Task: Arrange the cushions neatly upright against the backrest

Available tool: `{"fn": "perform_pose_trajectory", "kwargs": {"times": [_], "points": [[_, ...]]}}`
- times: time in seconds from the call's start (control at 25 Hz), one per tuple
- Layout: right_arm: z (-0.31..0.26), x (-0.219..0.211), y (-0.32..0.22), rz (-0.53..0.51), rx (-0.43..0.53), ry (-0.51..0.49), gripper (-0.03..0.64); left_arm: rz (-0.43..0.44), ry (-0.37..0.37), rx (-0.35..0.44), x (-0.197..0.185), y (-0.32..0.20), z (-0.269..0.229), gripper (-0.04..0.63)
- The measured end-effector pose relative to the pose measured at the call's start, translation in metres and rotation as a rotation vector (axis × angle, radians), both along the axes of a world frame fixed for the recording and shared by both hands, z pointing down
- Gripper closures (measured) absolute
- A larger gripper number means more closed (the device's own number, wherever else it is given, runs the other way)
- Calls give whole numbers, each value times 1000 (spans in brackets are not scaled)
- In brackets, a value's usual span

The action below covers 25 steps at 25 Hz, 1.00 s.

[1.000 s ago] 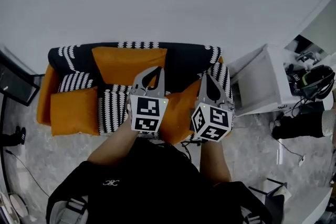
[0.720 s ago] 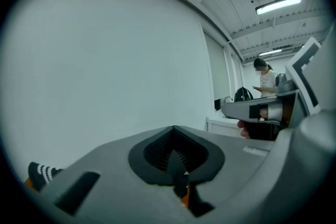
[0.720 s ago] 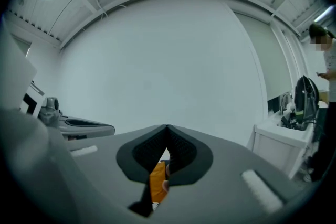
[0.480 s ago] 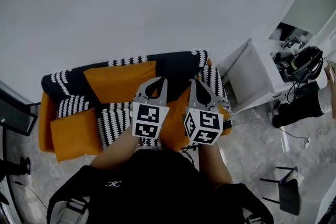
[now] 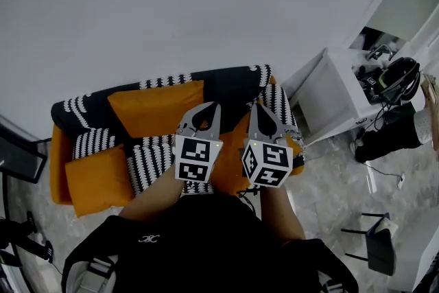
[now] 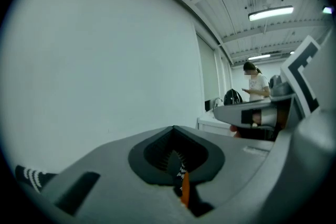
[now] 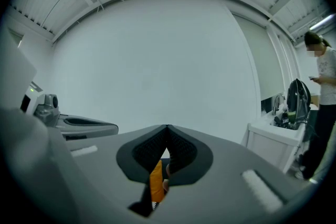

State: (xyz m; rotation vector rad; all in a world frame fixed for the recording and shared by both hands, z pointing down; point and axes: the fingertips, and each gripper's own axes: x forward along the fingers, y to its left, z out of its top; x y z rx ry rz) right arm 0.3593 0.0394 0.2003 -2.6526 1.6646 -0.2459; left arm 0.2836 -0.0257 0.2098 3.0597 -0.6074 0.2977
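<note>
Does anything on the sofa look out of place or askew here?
Yes. The left orange cushion appears to lie flat on the seat, with a striped cushion flat beside it, neither propped against the backrest. Only the middle orange cushion leans on it.

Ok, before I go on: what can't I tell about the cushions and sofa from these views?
- Head view: the middle orange cushion is largely covered by the left gripper and right gripper; its tilt is unclear.
- Head view: the front edge of the sofa is hidden by the person's arms and torso.
- Both gripper views: the shut jaws fill the lower frame; only slivers of orange and striped fabric show through.
</note>
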Motion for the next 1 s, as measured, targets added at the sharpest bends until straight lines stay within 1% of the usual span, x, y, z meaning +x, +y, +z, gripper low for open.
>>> {"fn": "perform_pose_trajectory", "kwargs": {"times": [0.12, 0.44, 0.6, 0.72, 0.84, 0.92, 1.0], "points": [[2, 1, -4, 7, -9, 2, 611, 12, 36, -49, -1, -3, -3, 588], [9, -1, -5, 35, -30, 8, 611, 44, 12, -82, 2, -9, 10, 588], [15, -3, -8, 65, -56, 17, 611, 66, 3, -117, 0, -18, 21, 588], [24, -3, -5, 104, -85, 22, 609, 100, -10, -145, 0, -21, 33, 588], [29, -4, 3, 154, -73, 33, 609, 145, -35, -165, 1, -18, 48, 588], [31, -4, 9, 193, -65, 37, 610, 184, -51, -187, 3, -15, 59, 588], [38, -3, 13, 232, -82, 39, 609, 232, -58, -207, 6, -14, 68, 588]]}}
